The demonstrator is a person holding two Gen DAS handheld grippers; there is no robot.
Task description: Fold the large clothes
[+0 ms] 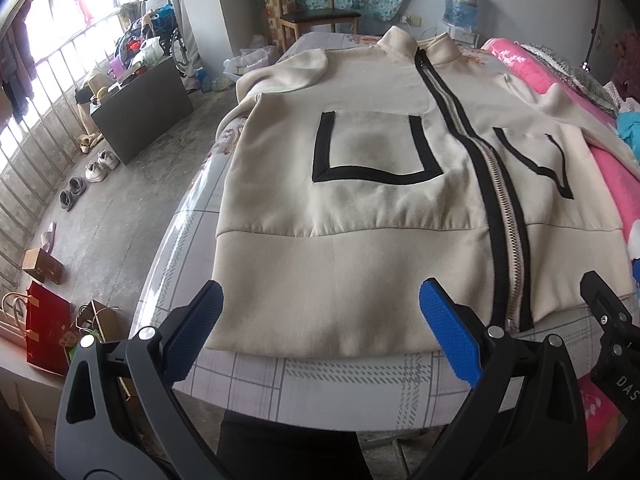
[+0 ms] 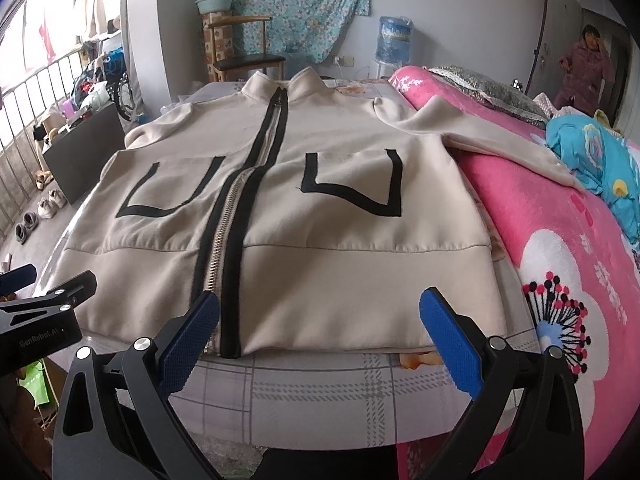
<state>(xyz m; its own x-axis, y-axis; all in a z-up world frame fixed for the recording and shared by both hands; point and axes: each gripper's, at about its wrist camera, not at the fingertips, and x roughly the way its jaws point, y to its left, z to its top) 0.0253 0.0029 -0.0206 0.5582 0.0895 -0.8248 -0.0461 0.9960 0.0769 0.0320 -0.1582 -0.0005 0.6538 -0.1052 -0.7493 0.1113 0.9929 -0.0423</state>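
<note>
left wrist | jacket (image 1: 360,220) flat | left gripper (image 1: 320,328) fingers apart

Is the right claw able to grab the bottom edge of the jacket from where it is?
Probably yes. The right claw is open and sits just in front of the jacket hem, with nothing lying between them on the bed.

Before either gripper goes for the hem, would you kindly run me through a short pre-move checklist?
1. Beige zip-up jacket lies flat, front up: ok.
2. Black-edged zipper closed: ok near the hem; cannot tell at the collar.
3. Left gripper open, empty: ok.
4. Right gripper open, empty: ok.
5. Right sleeve flat on the bed: not ok, draped over the pink flowered blanket.
</note>
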